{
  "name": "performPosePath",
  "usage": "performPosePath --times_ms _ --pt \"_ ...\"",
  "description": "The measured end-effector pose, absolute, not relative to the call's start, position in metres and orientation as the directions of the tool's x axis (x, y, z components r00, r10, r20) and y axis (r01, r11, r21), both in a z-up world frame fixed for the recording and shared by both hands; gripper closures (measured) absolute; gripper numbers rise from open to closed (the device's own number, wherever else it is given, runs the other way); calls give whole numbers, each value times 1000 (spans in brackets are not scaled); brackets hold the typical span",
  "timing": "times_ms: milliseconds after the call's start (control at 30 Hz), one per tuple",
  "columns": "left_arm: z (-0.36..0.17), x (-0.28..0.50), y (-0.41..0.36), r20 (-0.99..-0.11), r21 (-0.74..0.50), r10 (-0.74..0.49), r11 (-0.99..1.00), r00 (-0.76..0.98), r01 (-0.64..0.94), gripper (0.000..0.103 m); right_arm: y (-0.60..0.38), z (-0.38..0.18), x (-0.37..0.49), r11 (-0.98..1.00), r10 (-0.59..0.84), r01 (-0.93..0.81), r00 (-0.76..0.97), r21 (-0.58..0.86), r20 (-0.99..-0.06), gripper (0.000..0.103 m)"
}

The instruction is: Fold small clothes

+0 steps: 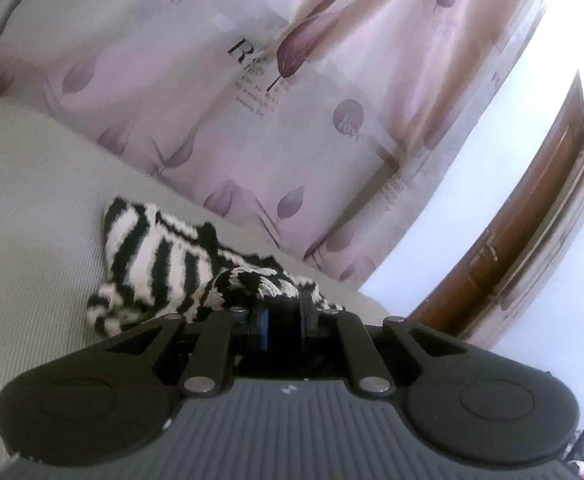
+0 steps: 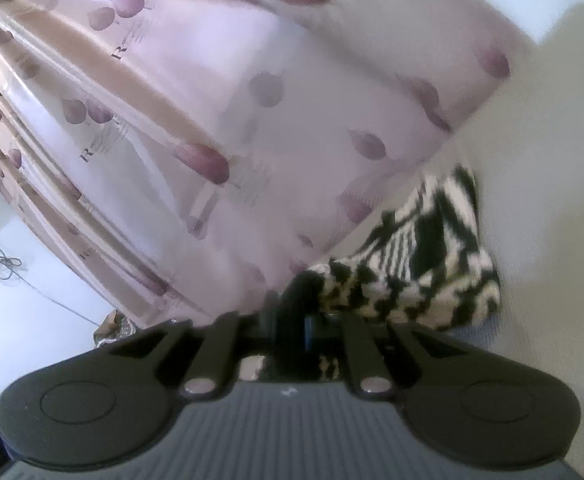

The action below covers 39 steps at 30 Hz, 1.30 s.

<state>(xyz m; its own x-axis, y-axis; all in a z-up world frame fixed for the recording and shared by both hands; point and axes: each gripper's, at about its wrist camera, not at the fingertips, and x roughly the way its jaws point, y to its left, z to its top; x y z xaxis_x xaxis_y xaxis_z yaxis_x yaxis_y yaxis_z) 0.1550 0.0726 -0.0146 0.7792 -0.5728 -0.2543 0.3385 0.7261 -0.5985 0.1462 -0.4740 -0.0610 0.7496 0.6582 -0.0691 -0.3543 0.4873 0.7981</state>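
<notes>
A small black-and-white striped knit garment (image 1: 159, 264) lies partly lifted over a pale grey cloth surface (image 1: 39, 200). My left gripper (image 1: 283, 312) is shut on one bunched edge of it, the knit rising over the fingertips. In the right wrist view the same striped garment (image 2: 424, 264) hangs to the right of my right gripper (image 2: 292, 312), which is shut on another edge of it. That view is blurred by motion. Both grippers point roughly level toward the curtain.
A pink curtain (image 1: 292, 92) with purple leaf prints and lettering fills the background of both views. A brown wooden door or frame (image 1: 532, 220) stands at the right of the left view. A white wall with a cable (image 2: 11, 272) shows at the left of the right view.
</notes>
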Motion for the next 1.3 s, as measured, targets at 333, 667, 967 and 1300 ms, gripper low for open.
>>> performPosePath --times_ms 333,667,967,1300 --pt "-15 246 62 -262 -612 -508 745 821 265 90 -485 -62 238 508 617 -295 781 809 -102 91" --pt "-50 324 49 -365 -545 -383 827 848 139 89 -482 -103 324 526 553 -174 814 833 -179 91" --pt "-71 356 51 -429 -538 -342 840 836 67 77 -488 -142 361 418 553 -87 814 905 -177 86" --pt "-56 339 78 -329 -609 -209 792 921 -37 4 -519 -141 316 239 478 -228 874 944 90 13"
